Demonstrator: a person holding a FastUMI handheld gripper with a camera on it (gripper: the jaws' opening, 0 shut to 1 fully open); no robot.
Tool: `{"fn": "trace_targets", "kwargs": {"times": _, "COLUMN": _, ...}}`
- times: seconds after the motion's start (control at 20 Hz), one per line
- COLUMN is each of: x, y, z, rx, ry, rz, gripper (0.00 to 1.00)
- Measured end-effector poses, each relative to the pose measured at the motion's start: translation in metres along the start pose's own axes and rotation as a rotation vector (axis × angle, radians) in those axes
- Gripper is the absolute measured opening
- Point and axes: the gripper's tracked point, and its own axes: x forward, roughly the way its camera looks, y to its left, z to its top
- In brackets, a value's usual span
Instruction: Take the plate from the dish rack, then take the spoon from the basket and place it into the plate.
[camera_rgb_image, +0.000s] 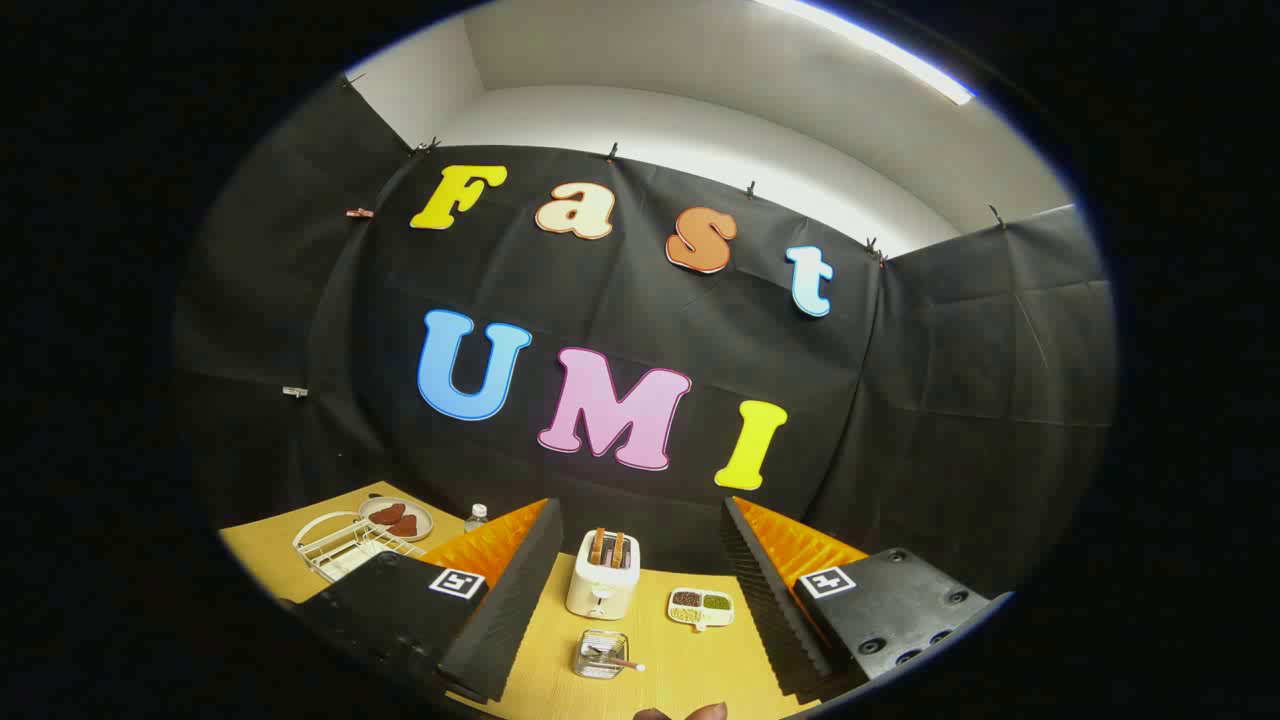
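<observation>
The table runs across the bottom of the frame, tan and bare in the middle. The gripper sits low and center with its 2 fingers spread wide apart, nothing between them but open table – they aren't gripping anything.

Lower left, just beyond the left finger, is a white wire dish rack. Something pale lies in it, but I can't tell from here whether that's the plate.

Right behind the rack, a bit further up-left of center, is a round dish with 2 dark reddish pieces on it. A small bottle pokes up beside it, next to the left finger's tip.

Bottom center, between the fingers and ahead of them, a white toaster stands with 2 slices sticking out of the slots. To its right is a small white tray with 2 compartments, 1 with dark bits and 1 with greenish bits.

Nearest the camera, bottom center below the toaster, is a little clear basket – the spoon lies in it with its handle poking out to the right.

At the very bottom edge, a fingertip peeks in.
</observation>
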Motion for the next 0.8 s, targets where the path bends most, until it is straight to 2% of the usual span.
{"fn": "trace_targets", "kwargs": {"times": 0.8, "x": -0.003, "y": 0.020, "z": 0.006, "rx": -0.019, "ry": 0.002, "rz": 0.038, "gripper": 0.98}}
